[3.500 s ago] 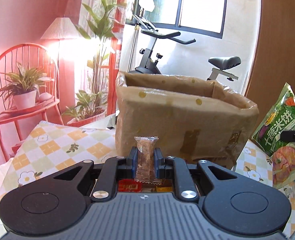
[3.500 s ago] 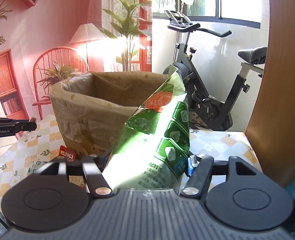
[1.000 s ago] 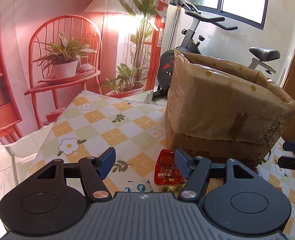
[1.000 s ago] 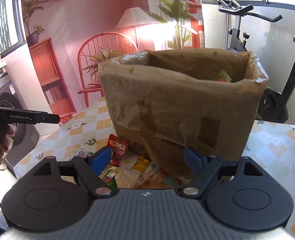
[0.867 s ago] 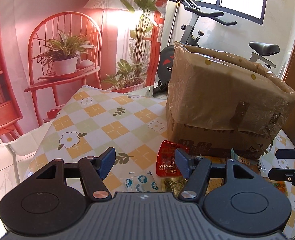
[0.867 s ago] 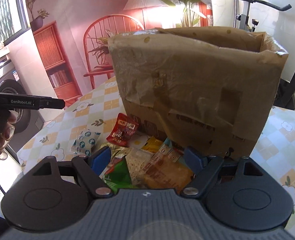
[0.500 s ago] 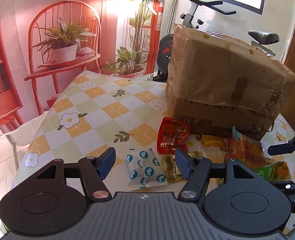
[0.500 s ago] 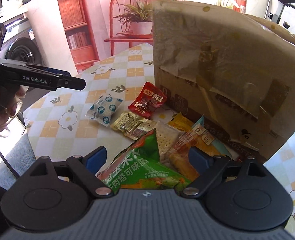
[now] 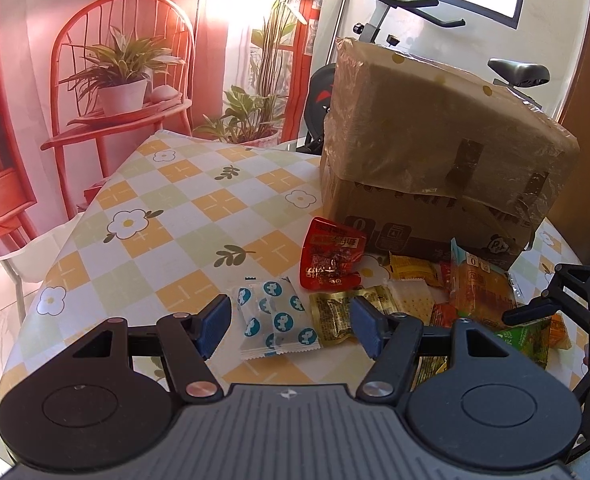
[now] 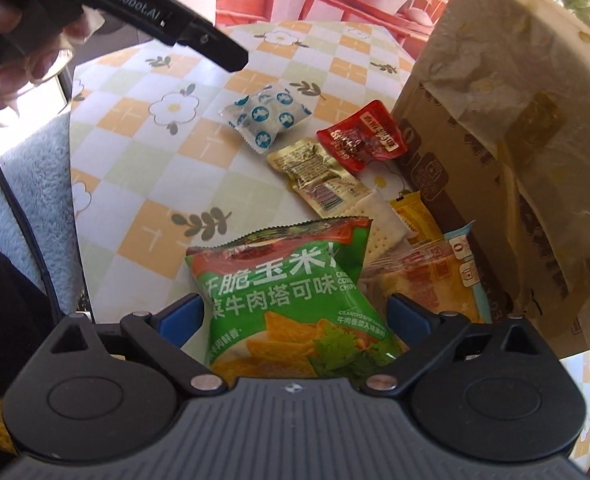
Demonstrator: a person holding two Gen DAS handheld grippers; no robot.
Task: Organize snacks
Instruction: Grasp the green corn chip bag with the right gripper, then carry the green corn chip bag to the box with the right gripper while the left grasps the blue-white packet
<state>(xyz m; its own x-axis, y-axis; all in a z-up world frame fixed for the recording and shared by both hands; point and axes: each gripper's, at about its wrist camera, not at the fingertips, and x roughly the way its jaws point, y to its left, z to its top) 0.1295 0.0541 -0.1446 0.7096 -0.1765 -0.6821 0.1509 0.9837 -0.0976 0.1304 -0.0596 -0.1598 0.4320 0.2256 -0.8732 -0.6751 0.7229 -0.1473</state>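
Sorting is only partly through, I judge — a spread of snacks lies on the tablecloth point(image 9: 183, 216) against the front of the cardboard box point(image 9: 435, 152), none of them yet in its mouth as far as these views show. The right gripper point(image 10: 291, 316) has just been spreading its jaws, and they stand wide around the green chip bag point(image 10: 291, 292), pads not pressing it. The left gripper point(image 9: 291, 320) hangs apart and empty over the blue-dotted packet point(image 9: 275, 322), which lies furthest from the box. Nearer the box sit the red packet point(image 9: 331, 254), gold packet point(image 10: 319, 176), cracker point(image 10: 383, 228) and orange wrapper point(image 9: 481, 292), overlapping — crowded picking, likely.
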